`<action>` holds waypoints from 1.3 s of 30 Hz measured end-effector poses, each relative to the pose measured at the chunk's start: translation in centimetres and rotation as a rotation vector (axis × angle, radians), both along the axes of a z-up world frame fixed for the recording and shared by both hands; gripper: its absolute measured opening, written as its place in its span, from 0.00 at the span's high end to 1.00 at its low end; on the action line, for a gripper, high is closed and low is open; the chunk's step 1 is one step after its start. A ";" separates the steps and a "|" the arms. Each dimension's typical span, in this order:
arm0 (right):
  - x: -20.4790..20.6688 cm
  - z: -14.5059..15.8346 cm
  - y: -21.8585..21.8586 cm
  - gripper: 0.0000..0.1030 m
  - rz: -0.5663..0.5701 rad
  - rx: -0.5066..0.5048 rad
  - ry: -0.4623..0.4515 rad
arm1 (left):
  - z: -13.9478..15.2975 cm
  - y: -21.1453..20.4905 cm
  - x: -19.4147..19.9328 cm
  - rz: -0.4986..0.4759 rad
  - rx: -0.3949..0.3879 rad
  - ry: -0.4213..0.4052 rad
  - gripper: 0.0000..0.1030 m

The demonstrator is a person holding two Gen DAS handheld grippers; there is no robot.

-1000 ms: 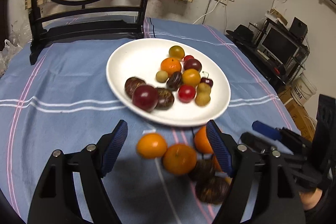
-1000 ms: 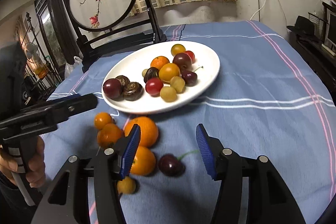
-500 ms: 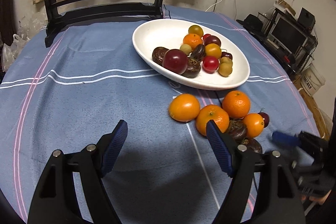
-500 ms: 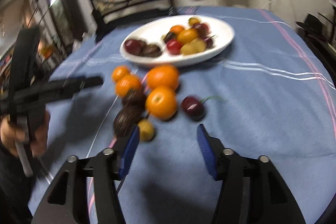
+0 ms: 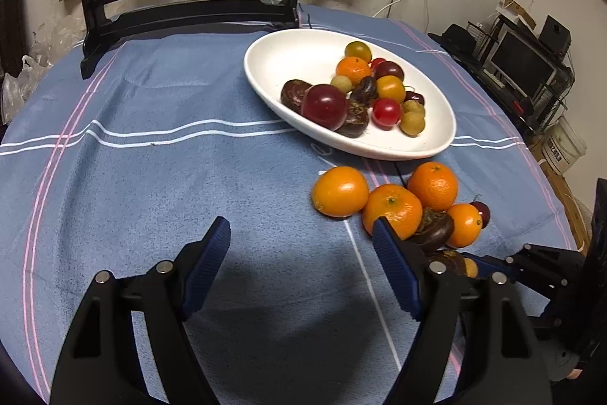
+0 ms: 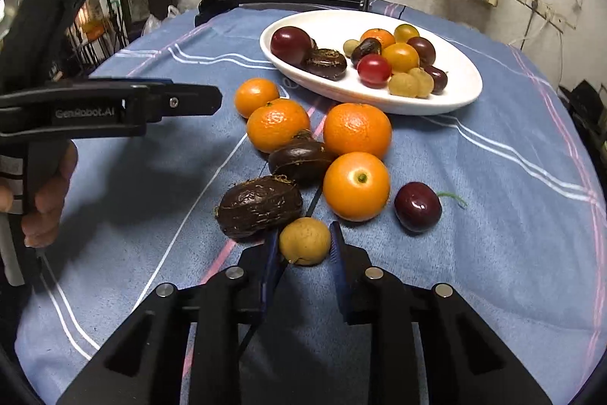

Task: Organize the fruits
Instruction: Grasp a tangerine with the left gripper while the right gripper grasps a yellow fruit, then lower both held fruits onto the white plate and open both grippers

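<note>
A white oval plate (image 6: 461, 93) (image 5: 273, 63) holds several small fruits. In front of it on the blue cloth lie several oranges (image 6: 356, 130) (image 5: 339, 190), two dark brown fruits (image 6: 260, 205), a dark cherry (image 6: 417, 207) and a small yellow-brown fruit (image 6: 304, 241). My right gripper (image 6: 303, 245) has its pads closed against both sides of the small yellow-brown fruit, which rests on the cloth. My left gripper (image 5: 301, 245) is open and empty, low over bare cloth left of the oranges; it also shows in the right wrist view (image 6: 182, 99).
A black wooden stand with a round painted screen (image 5: 189, 6) stands at the table's back. Shelves with a monitor (image 5: 523, 63) and a bucket are off the table's right side. Bare blue cloth (image 5: 151, 158) lies to the left of the fruit.
My right gripper has moved in low and closed around the small yellow-brown fruit. My left gripper has pulled back and left, away from the plate, staying open.
</note>
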State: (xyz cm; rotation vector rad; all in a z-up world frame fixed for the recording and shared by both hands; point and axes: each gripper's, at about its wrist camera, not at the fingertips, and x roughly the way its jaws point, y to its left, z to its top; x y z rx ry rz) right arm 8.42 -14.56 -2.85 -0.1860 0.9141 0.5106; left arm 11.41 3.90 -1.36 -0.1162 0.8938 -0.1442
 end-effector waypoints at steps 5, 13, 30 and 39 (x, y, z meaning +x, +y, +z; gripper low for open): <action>0.2 0.6 -2.1 0.74 -0.065 0.069 0.003 | -1.2 -0.6 0.4 -0.010 0.030 0.028 0.27; -0.1 1.3 -2.7 0.74 -0.054 0.114 0.001 | -2.0 -2.0 1.5 -0.063 0.012 0.038 0.31; 0.9 4.6 -3.9 0.74 -0.102 0.170 -0.076 | 1.4 -3.8 2.9 -0.155 0.067 -0.049 0.67; 7.0 6.7 -2.4 0.74 -0.127 0.137 -0.173 | 4.5 -6.3 7.2 -0.130 -0.035 -0.066 0.67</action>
